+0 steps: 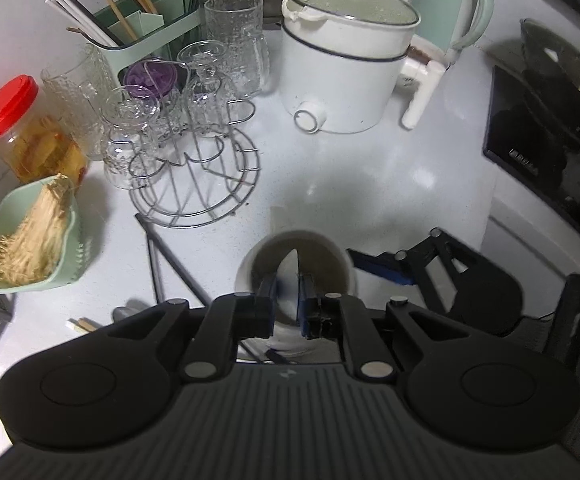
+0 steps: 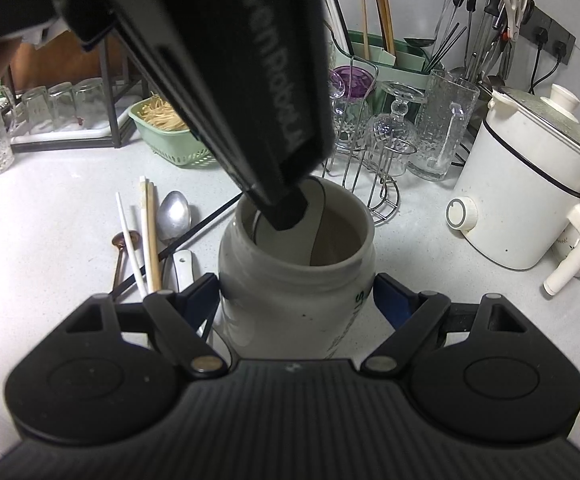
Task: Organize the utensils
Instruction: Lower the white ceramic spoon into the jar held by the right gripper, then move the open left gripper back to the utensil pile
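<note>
White speckled countertop (image 2: 50, 220) is carrying a pale ceramic jar (image 2: 290, 292), upright with its mouth open. Inside it, the left gripper (image 1: 286, 284) is pinching a white ceramic spoon (image 1: 288, 276) between nearly closed jaws. The right gripper (image 2: 296, 300) is clamping the jar's sides. Loose chopsticks (image 2: 150, 236) and a metal spoon (image 2: 174, 214) are lying just left of the jar, a wire glass rack (image 2: 374, 184) standing behind.

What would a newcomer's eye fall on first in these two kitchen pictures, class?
The white ceramic jar at centre, clamped by the right gripper while the left gripper lowers a white spoon into its mouth. Left of it, loose utensils lie on the counter; a white cooker stands right.
</note>
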The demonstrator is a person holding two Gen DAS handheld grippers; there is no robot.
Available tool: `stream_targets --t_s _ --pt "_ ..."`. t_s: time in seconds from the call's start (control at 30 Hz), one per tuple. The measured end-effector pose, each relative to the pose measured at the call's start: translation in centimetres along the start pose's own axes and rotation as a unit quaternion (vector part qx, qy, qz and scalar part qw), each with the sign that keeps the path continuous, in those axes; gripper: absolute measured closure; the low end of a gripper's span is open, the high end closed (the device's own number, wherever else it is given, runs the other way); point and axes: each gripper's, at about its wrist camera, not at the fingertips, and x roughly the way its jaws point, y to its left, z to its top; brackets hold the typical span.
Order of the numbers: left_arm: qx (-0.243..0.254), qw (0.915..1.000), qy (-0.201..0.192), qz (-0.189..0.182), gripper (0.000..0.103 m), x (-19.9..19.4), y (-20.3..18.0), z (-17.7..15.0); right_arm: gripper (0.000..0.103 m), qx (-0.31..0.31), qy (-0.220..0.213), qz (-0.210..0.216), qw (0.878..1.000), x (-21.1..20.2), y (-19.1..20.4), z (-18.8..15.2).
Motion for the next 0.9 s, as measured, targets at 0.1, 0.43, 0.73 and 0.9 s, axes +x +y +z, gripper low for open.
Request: stream_targets --t_s 0.1,0.43,0.73,0.9 --pt "-0.005 1.0000 -0.003 0.001 0.091 -0.1 -0.1 0.0 0.017 0.000 -0.001 0.001 1.000 0.0 0.0 0.0" --pt "-0.061 0.9971 -0.046 -0.004 0.074 -3.2 1.4 -0.2 0.017 -0.001 0.000 0.003 1.000 0.2 0.1 0.2" --pt "-0.104 0.9904 -0.091 0.005 0.074 -7.1 2.9 -1.7 0.017 -0.002 0.001 0.004 1.000 0.2 0.1 0.2" --pt "-0.117 0.9884 -0.094 0.022 0.074 -8.5 4.5 -3.0 0.017 -0.002 0.003 0.004 1.000 0.2 0.1 0.3"
